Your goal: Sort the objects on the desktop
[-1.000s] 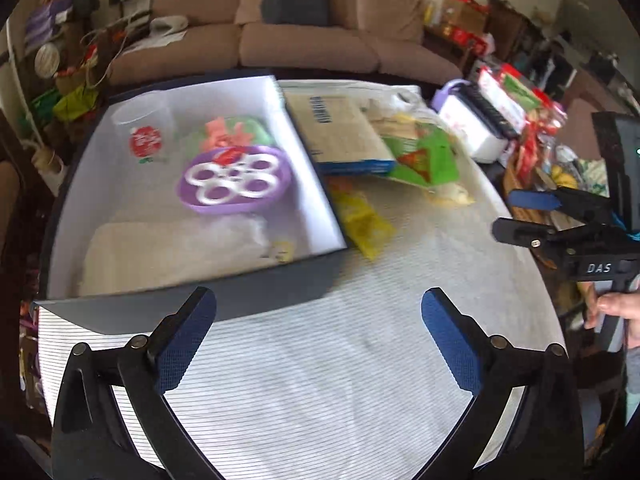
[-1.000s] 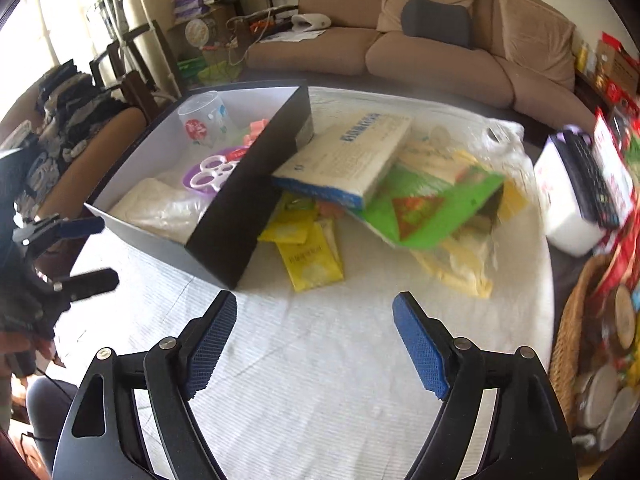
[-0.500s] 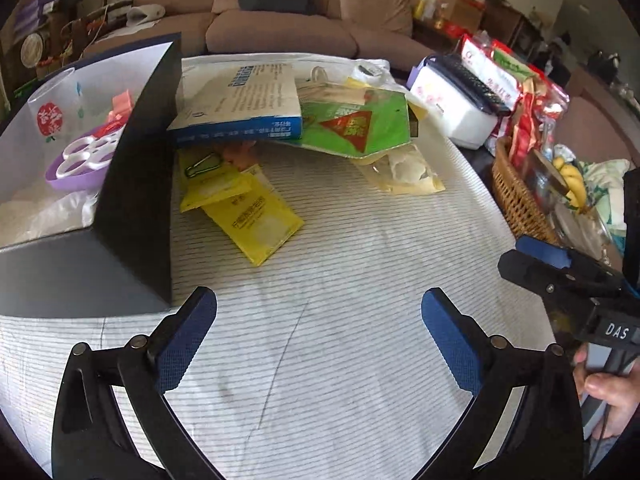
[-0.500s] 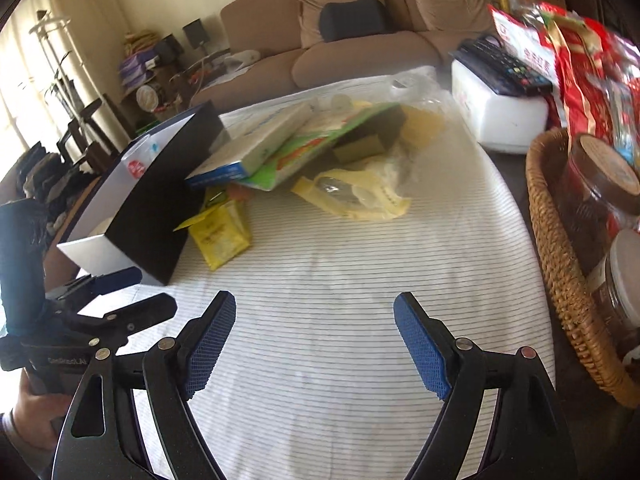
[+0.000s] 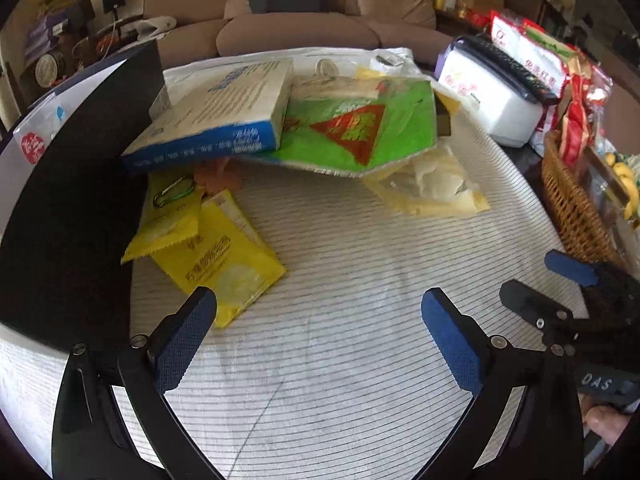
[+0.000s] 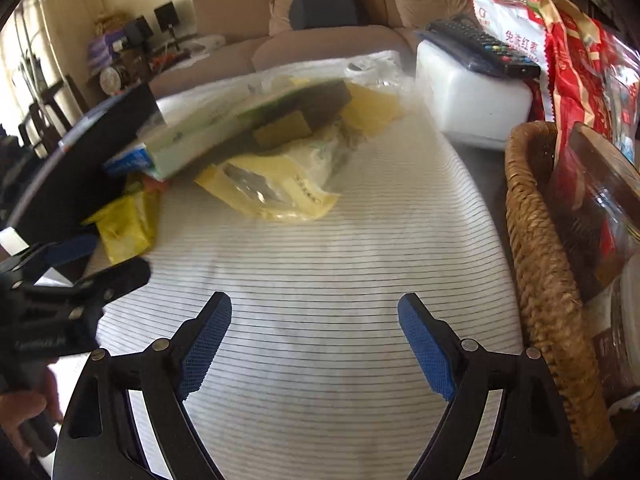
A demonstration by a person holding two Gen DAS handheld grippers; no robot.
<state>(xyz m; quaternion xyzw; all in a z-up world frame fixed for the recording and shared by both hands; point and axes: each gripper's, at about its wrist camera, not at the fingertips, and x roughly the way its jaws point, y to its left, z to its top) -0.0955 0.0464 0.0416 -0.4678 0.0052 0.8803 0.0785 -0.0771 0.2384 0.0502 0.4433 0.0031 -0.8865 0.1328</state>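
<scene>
A pile lies on the striped tablecloth: a blue-edged flat box (image 5: 224, 104), a green packet with a red triangle (image 5: 360, 128), a clear yellowish bag (image 5: 432, 188) and two yellow sachets (image 5: 224, 264). A green carabiner (image 5: 172, 194) rests on the upper sachet. My left gripper (image 5: 316, 300) is open and empty, its left pad just over the lower sachet's corner. My right gripper (image 6: 314, 306) hovers over bare cloth short of the yellowish bag (image 6: 280, 184); its jaws are opening with nothing between them. Each gripper shows in the other's view, the right (image 5: 528, 276) and the left (image 6: 116, 256).
A black-walled storage box (image 5: 72, 184) stands at the left, a clear cup with a red logo (image 5: 32, 140) inside it. A white box (image 6: 472, 96) carrying a remote (image 6: 480, 48) and a wicker basket (image 6: 540, 240) of jars and snack bags line the right side.
Both grippers have sunk toward the table. The left view has swung from the storage box's inside to the pile of packets; the right view now sits lower and nearer the wicker basket.
</scene>
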